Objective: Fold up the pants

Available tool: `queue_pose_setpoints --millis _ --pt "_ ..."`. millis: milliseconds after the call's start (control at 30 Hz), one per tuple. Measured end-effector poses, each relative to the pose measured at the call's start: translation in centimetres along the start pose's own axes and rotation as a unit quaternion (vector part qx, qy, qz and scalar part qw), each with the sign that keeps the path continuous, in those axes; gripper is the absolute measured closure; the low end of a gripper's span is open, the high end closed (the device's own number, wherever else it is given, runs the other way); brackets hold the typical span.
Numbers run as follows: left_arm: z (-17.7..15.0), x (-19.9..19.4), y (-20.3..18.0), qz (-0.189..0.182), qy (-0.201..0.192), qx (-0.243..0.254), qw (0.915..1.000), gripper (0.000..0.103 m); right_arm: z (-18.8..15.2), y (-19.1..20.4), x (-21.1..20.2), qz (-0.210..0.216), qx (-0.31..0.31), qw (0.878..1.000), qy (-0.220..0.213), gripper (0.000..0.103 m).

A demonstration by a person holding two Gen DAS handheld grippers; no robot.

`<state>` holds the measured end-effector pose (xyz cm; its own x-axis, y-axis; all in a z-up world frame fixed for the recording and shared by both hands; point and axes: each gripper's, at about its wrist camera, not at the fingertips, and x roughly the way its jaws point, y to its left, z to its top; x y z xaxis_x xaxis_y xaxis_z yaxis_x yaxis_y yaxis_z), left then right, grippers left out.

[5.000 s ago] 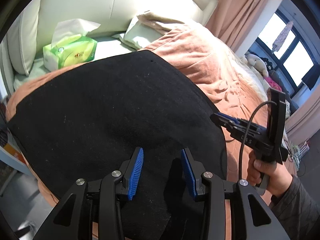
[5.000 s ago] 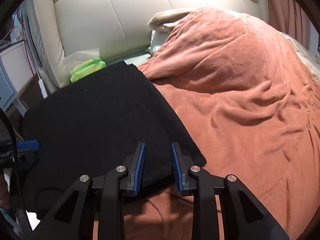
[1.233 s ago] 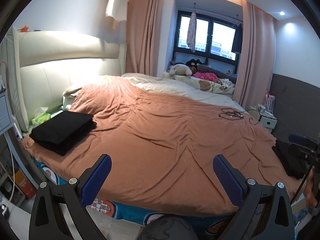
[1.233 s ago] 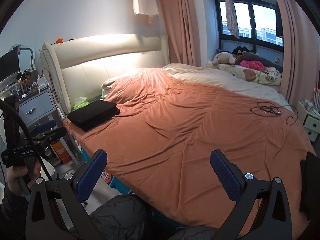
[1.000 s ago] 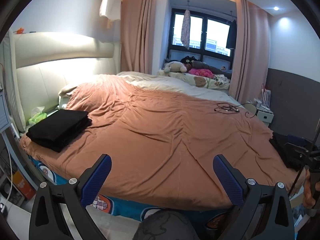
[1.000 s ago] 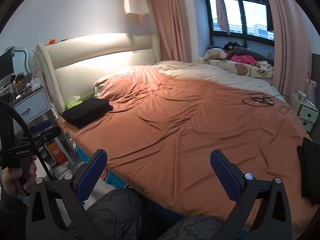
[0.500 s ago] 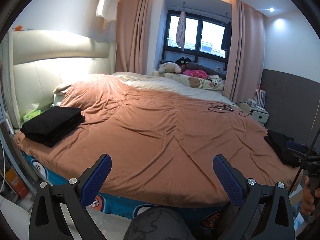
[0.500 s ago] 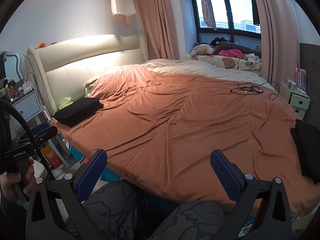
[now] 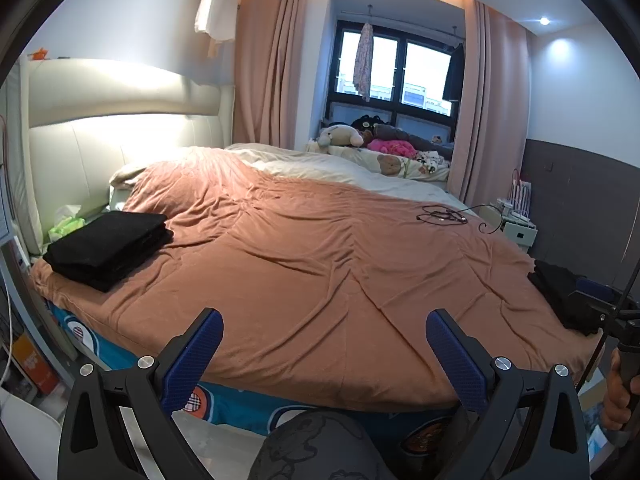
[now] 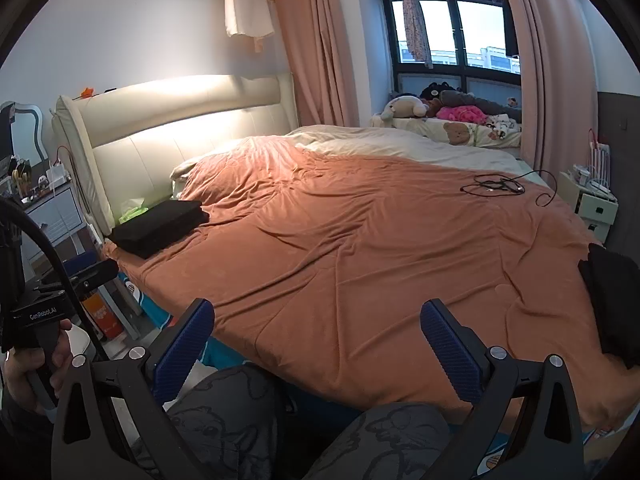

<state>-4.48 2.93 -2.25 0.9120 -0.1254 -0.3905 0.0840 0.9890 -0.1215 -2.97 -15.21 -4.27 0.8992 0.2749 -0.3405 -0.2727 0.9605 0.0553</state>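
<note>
Both grippers have backed away from the folded black pants (image 9: 108, 248) near the cream padded headboard (image 9: 112, 140), left gripper (image 9: 324, 350) and right gripper (image 10: 316, 334) with fingers wide apart and empty, so the crumpled black garment (image 10: 614, 304), far from that headboard, could slide off the orange blanket (image 9: 320, 264) if grabbed carelessly.

Folded pants (image 9: 108, 249) on bed's (image 9: 320, 264) left corner; perhaps clothing (image 10: 612, 300) at right edge.
</note>
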Motion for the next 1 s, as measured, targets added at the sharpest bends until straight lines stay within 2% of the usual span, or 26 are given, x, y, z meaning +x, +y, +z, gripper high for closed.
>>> queue_pose_setpoints --millis 133,400,1000 --pt "-0.08 0.09 0.1 0.009 0.002 0.003 0.9999 0.001 -0.04 -0.24 0.16 0.003 -0.002 1.0 0.005 0.0" --pt "-0.14 -0.3 -0.1 0.002 0.003 0.009 1.0 0.001 0.08 -0.03 -0.29 0.004 -0.004 1.0 0.003 0.0" --pt "0.1 -0.86 -0.2 0.011 0.001 0.01 0.9999 0.001 -0.13 -0.76 -0.68 0.001 -0.006 1.0 -0.001 0.0"
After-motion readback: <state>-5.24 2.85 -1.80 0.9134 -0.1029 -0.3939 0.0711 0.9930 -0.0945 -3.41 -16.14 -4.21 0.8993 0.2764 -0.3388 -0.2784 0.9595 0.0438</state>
